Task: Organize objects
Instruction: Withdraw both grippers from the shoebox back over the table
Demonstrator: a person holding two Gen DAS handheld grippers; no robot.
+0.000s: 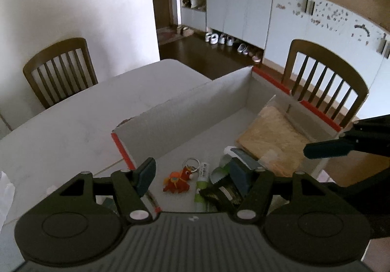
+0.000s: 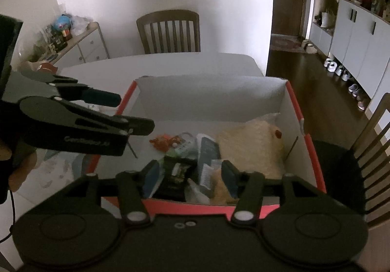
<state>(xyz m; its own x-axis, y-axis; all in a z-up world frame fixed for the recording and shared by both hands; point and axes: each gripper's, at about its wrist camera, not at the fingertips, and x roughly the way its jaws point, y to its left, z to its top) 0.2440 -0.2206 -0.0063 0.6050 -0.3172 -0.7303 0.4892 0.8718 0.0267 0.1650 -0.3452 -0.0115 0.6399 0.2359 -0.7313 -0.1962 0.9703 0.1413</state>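
A red-edged cardboard box (image 1: 185, 106) sits on the white table (image 1: 73, 115); it also shows in the right wrist view (image 2: 296, 101). Inside lie a red toy keychain (image 1: 178, 180), a green tube (image 1: 202, 183), a dark snack packet (image 1: 220, 195) and a tan plush in a clear bag (image 1: 270, 140). My left gripper (image 1: 192, 178) is open and empty over the box's near end; it shows from the side in the right wrist view (image 2: 132, 113). My right gripper (image 2: 191, 178) is open and empty over the dark packet (image 2: 176, 173); the plush (image 2: 253, 147) lies to its right.
Wooden chairs stand at the table's far left (image 1: 59, 69) and right (image 1: 326, 81). White cabinets (image 1: 243, 8) with shoes below line the far wall. A low cabinet with clutter (image 2: 73, 45) stands beyond the table. A chair back (image 2: 373, 155) is close on the right.
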